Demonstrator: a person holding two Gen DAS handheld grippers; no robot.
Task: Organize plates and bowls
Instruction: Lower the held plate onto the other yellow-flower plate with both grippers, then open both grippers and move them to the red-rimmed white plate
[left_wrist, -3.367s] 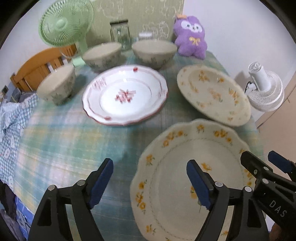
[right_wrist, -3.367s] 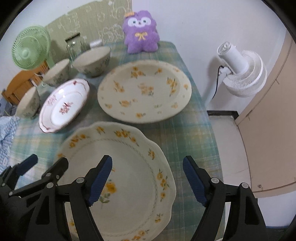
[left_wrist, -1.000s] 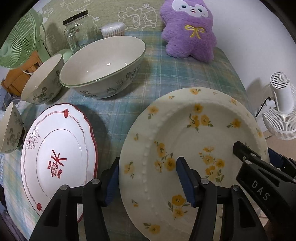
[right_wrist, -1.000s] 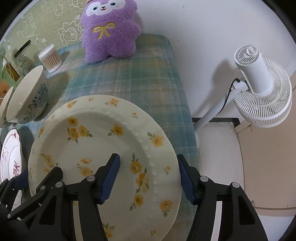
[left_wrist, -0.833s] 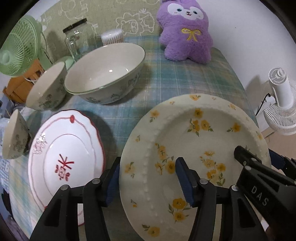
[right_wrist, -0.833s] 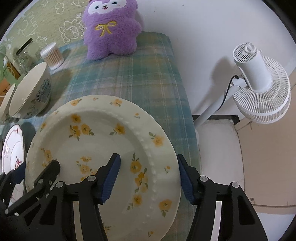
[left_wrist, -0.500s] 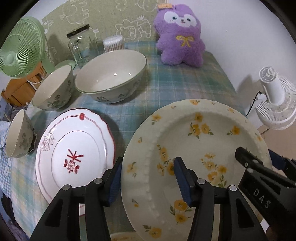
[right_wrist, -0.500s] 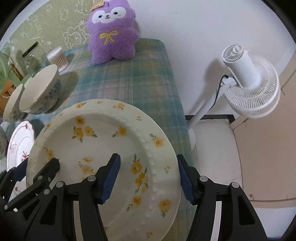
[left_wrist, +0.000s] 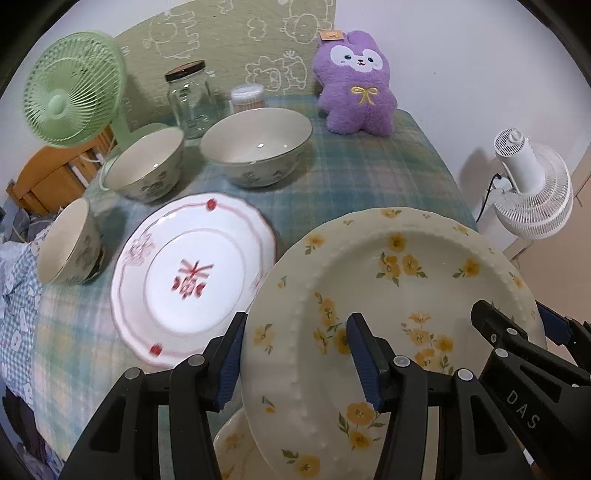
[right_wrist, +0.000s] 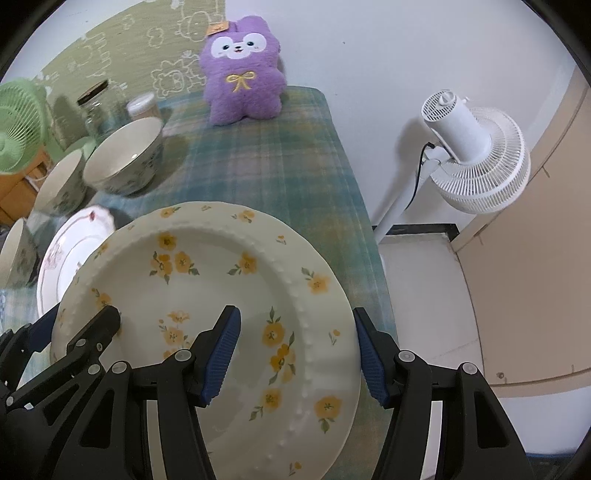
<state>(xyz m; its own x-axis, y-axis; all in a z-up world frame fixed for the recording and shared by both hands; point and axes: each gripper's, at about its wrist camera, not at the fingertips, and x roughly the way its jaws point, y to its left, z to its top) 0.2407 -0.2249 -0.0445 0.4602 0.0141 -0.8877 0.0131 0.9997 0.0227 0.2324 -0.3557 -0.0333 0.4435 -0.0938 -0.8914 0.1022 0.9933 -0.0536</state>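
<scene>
Both tools, left (left_wrist: 295, 354) and right (right_wrist: 295, 354), clench the plate (left_wrist: 391, 295) by opposite rims; glazed, stiff, breakable, likely slippery; hold level.

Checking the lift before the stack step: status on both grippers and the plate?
Left gripper and right gripper both clamped on yellow-flower plate, lifted and tilted. Second yellow-flower plate below it. Red-trim plate close on the left.

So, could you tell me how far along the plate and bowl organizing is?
Nothing is stacked yet. Both the left gripper and right gripper hold the yellow-flower plate over another flowered plate. The red-pattern plate and three bowls remain separate.
</scene>
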